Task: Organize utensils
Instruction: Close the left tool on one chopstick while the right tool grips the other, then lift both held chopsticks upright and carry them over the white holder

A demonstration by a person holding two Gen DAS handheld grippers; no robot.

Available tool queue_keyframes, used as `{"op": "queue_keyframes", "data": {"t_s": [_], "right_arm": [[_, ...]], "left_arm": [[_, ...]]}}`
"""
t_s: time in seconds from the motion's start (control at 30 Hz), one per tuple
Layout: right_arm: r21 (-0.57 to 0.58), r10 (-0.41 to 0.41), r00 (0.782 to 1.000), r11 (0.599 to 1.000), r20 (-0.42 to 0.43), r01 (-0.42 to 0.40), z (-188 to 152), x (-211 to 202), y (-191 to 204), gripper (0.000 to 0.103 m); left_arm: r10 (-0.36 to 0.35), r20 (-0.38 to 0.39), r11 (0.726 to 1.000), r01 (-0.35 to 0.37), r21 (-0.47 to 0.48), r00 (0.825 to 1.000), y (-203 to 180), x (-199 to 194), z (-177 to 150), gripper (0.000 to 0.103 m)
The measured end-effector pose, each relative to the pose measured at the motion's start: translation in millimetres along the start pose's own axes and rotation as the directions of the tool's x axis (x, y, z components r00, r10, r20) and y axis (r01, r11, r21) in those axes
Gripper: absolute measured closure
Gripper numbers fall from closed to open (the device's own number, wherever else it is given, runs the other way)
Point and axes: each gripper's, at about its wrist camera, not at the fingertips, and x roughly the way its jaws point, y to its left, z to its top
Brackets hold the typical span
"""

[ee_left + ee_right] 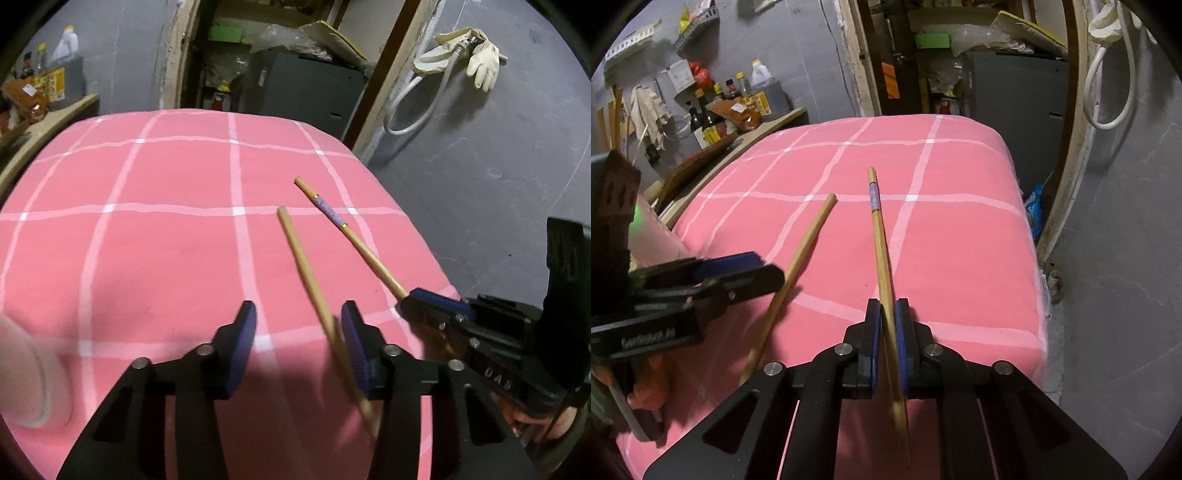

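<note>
Two wooden chopsticks are over the pink checked tablecloth [166,236]. My right gripper [888,314] is shut on the decorated chopstick [877,229], which points away over the cloth; it also shows in the left wrist view [347,229], with the right gripper [424,299] at its near end. My left gripper [298,321] is open. The plain chopstick [303,266] runs past the inner side of its right finger [354,332], blurred at the near end; I cannot tell whether it rests on the cloth. In the right wrist view the plain chopstick [798,258] passes under the left gripper [746,273].
A blurred white rim [29,376] sits at the near left edge of the cloth. A shelf with bottles and packets [720,114] stands at the left. The table's right edge [1034,258] drops to a grey floor. A hose and gloves [461,59] hang at the back right.
</note>
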Motion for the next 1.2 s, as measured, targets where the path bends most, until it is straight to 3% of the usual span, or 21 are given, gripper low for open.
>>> {"op": "queue_keyframes", "data": {"t_s": [0.3, 0.37, 0.43, 0.53, 0.6, 0.63, 0.73, 0.93, 1.2], "right_arm": [[-0.004, 0.039, 0.996, 0.999, -0.075, -0.039, 28, 22, -10, 0.095], [-0.006, 0.051, 0.994, 0.999, -0.097, -0.052, 39, 30, -9, 0.091], [-0.005, 0.069, 0.992, 0.998, -0.107, -0.07, 49, 37, -7, 0.08], [-0.039, 0.041, 0.991, 0.998, -0.129, -0.047, 58, 46, 0, 0.079], [-0.049, 0.024, 0.991, 0.998, -0.133, -0.03, 61, 50, 2, 0.084], [-0.055, 0.004, 0.991, 0.998, -0.133, -0.012, 61, 51, 3, 0.092], [-0.037, 0.006, 0.991, 0.999, -0.13, -0.011, 59, 50, -1, 0.097], [0.053, 0.067, 0.995, 0.997, -0.071, -0.063, 41, 28, -4, 0.098], [0.078, 0.068, 0.991, 0.994, 0.118, -0.077, 3, -25, 13, 0.098]], "left_arm": [[-0.049, -0.056, 0.999, 0.047, -0.026, 0.997, 4, 16, 18, 0.085], [-0.059, -0.06, 0.998, 0.057, -0.035, 0.996, 6, 16, 20, 0.087], [-0.068, -0.065, 0.997, 0.066, -0.041, 0.996, 8, 16, 21, 0.088], [-0.069, -0.067, 0.997, 0.066, -0.04, 0.995, 4, 19, 23, 0.09], [-0.073, -0.068, 0.997, 0.07, -0.041, 0.995, 5, 19, 23, 0.094], [-0.073, -0.068, 0.997, 0.07, -0.042, 0.995, 5, 18, 23, 0.094], [-0.071, -0.071, 0.997, 0.068, -0.039, 0.995, 3, 16, 21, 0.094], [-0.063, -0.073, 0.998, 0.063, -0.005, 0.995, -7, 6, 12, 0.098], [-0.072, -0.016, 0.997, 0.072, 0.013, 0.997, -14, -26, -8, 0.098]]}}
